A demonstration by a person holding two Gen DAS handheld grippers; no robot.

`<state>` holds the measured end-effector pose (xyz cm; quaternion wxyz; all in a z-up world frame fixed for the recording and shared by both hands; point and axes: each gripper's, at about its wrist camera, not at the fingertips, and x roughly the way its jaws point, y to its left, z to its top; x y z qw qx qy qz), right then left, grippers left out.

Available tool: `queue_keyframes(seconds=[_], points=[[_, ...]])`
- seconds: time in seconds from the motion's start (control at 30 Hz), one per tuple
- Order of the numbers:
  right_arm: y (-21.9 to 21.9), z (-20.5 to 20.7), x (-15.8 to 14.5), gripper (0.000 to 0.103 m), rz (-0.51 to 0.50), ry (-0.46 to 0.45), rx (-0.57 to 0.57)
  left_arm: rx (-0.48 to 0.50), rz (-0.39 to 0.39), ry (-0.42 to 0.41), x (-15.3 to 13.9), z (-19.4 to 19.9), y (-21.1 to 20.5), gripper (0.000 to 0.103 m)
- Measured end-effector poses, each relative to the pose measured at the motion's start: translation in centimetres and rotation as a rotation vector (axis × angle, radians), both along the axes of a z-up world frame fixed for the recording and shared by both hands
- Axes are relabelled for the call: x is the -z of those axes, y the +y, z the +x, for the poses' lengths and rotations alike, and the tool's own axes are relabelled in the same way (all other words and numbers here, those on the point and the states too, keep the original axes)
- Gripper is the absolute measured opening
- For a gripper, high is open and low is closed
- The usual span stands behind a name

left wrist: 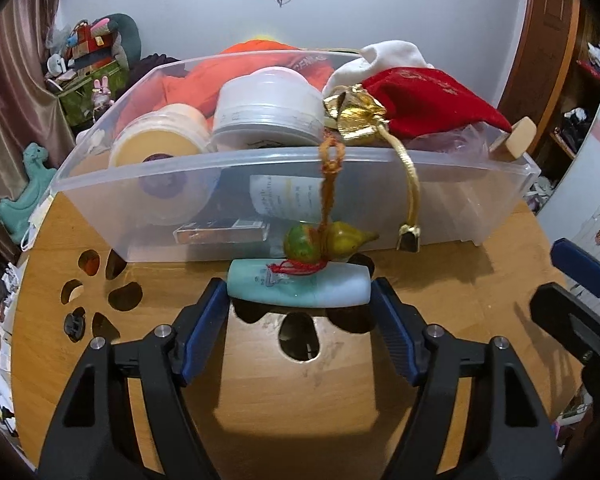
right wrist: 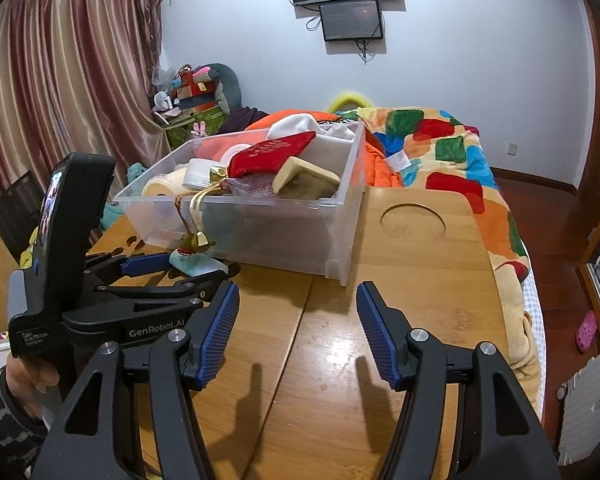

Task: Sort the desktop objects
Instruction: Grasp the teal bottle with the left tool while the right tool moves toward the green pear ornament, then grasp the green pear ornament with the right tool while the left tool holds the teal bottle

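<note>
- Left gripper [left wrist: 299,294]: its fingers stand one at each end of a pale green tube [left wrist: 298,288], which lies crosswise on the table [left wrist: 300,392]. The left pad [left wrist: 206,320] looks to be touching the tube's end; at the right end contact is likely, but I cannot tell for sure. So it seems to be grasping the tube end to end. From the right wrist view the same gripper [right wrist: 188,266] sits at the left, its handle in the person's hand [right wrist: 32,376].
- Tube: on the table, just in front of the bin's near wall, under the hanging charm.
- Bin [left wrist: 292,196]: clear plastic, on the table beyond the tube. Inside, left to right: a cream tape roll [left wrist: 156,144], a white round tub [left wrist: 266,114], a red pouch [left wrist: 424,104] with gold trim, a tan block [left wrist: 518,138] at the right corner. A white cloth [left wrist: 380,58] lies behind the pouch.
- Charm [left wrist: 326,240]: a small green-yellow gourd on an orange cord, hanging over the bin's front wall, touching or just above the tube. A gold cord [left wrist: 410,200] from the pouch hangs beside it on the right.
- Right gripper [right wrist: 298,308]: fingers released, spread wide over bare table, nothing between them, well right of the tube.
- Blanket [right wrist: 452,152]: patchwork, past the table's far right edge.
</note>
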<state>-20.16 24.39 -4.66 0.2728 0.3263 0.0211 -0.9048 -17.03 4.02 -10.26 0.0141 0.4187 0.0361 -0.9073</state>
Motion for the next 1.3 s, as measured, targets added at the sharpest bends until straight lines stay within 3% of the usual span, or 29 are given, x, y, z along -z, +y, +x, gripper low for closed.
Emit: queue_keyframes(seconds=[0.13, 0.33, 0.47, 1.03, 1.1, 1.13, 1.3], points=[[-1.3, 0.0, 0.2, 0.057, -0.006, -0.022, -0.029, -0.01, 0.031, 0.01, -0.4, 1.2, -1.8, 0.072], [-4.6, -0.5, 0.8, 0.057, -0.022, -0.07, -0.069, -0.029, 0.001, 0.073, -1.8, 3.6, -4.5, 0.072], [-7.2, -1.1, 1.3, 0.056, -0.027, -0.11, -0.094, -0.041, 0.023, 0.11, -2.7, 4.7, -6.5, 0.072], [-13.3, -1.4, 1.6, 0.043, 0.095, -0.098, 0.071, -0.059, 0.106, 0.19, -3.6, 6.3, -12.2, 0.072], [-13.5, -1.5, 1.7, 0.037, 0.104, -0.093, 0.095, -0.061, 0.112, 0.192, -3.5, 6.4, -12.6, 0.072], [-13.6, -1.5, 1.7, 0.029, 0.113, -0.095, 0.106, -0.062, 0.115, 0.192, -3.4, 6.4, -12.7, 0.072], [-13.9, -1.3, 2.0, 0.026, 0.117, -0.101, 0.149, -0.066, 0.132, 0.193, -3.2, 6.5, -13.2, 0.072]])
